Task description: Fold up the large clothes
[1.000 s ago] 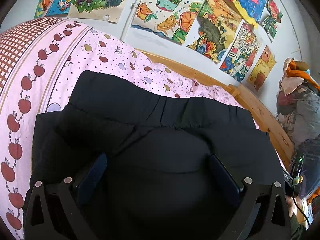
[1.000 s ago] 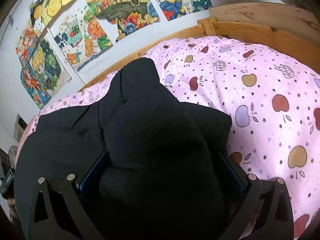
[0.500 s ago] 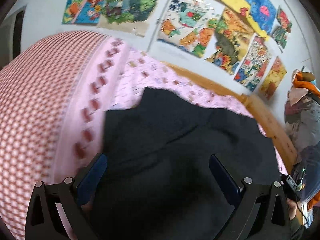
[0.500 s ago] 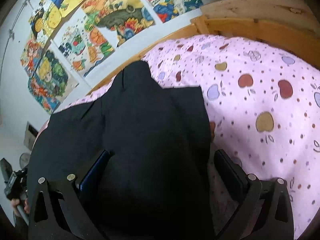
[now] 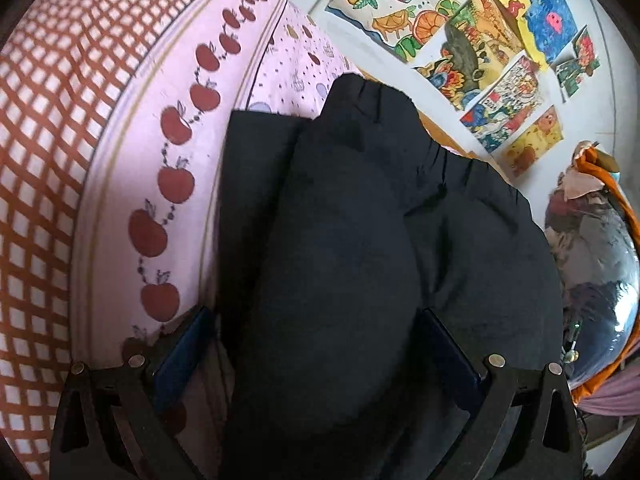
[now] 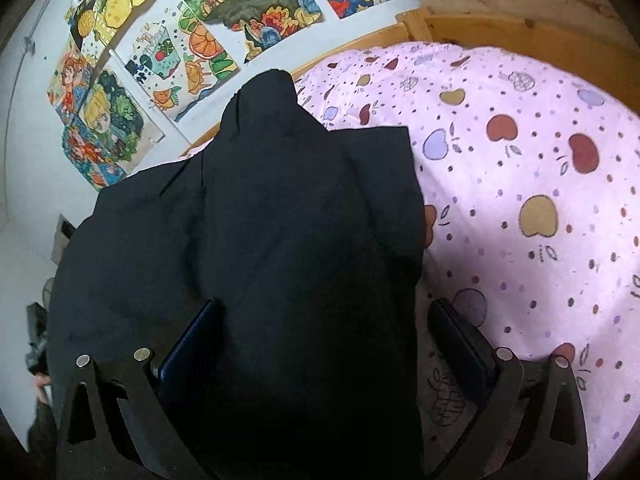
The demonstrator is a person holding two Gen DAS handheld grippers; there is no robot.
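Observation:
A large black garment [image 5: 352, 216] with a gathered waistband lies folded on the pink apple-print bedspread [image 5: 168, 184]. It also fills the middle of the right wrist view [image 6: 280, 240]. My left gripper [image 5: 316, 344] stands wide open with a bulge of the black cloth between its blue pads [image 5: 184, 344]. My right gripper [image 6: 324, 336] is also wide open over the cloth, its right pad [image 6: 460, 336] over bare bedspread [image 6: 520, 168]. Whether either pad touches the cloth is not clear.
A checked red-and-white cover [image 5: 44, 120] lies at the left. A wooden bed frame [image 6: 500, 12] runs along the wall, which carries several colourful drawings [image 6: 200, 48]. A pile of clothes and bags [image 5: 592, 240] stands at the right.
Both grippers have shifted over the garment; the left one swung left then back, and its left pad now sits at the cloth's left edge. The right gripper's pads stand clear of the cloth bulge.

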